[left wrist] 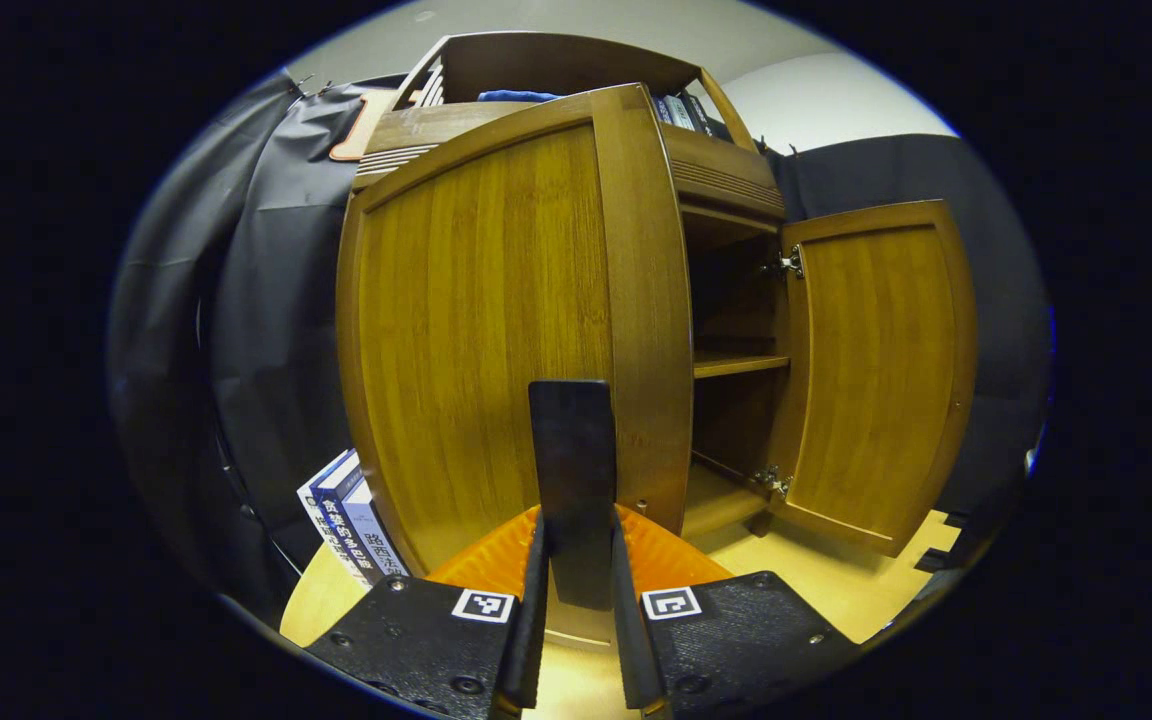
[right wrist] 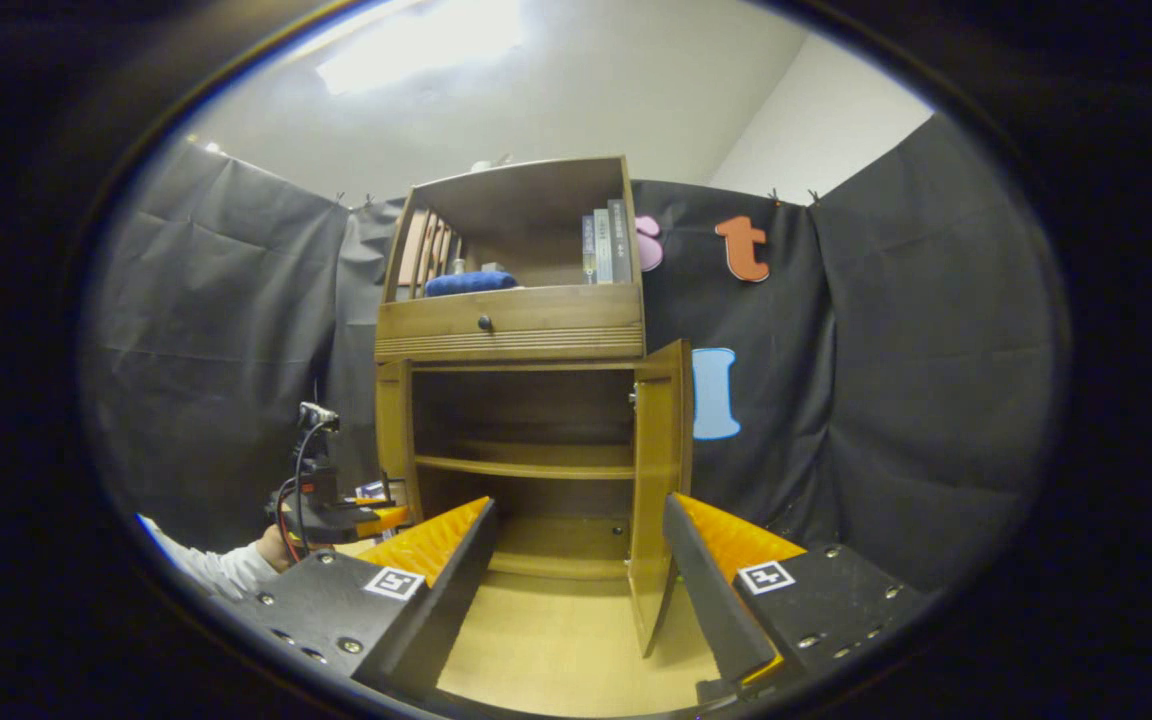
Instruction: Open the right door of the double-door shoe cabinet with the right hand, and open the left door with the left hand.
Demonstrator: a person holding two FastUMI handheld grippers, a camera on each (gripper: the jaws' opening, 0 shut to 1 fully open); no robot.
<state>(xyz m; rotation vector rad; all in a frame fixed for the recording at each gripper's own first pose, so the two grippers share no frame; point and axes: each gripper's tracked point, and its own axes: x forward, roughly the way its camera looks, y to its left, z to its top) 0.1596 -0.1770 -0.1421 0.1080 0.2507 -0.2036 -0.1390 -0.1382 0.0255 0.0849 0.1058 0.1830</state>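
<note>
Between our left gripper's (left wrist: 576,610) closed fingers we hold the brown wooden left door's (left wrist: 496,330) dark handle (left wrist: 571,470), swinging it wider next, while our right gripper (right wrist: 576,580) hangs wide open, holding nothing, before the open right door (right wrist: 658,480).

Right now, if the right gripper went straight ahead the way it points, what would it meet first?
Probably nothing soon: the right gripper, jaws open, points into the cabinet's open lower compartment. The right door stands just right of that line; depth is unclear.
</note>
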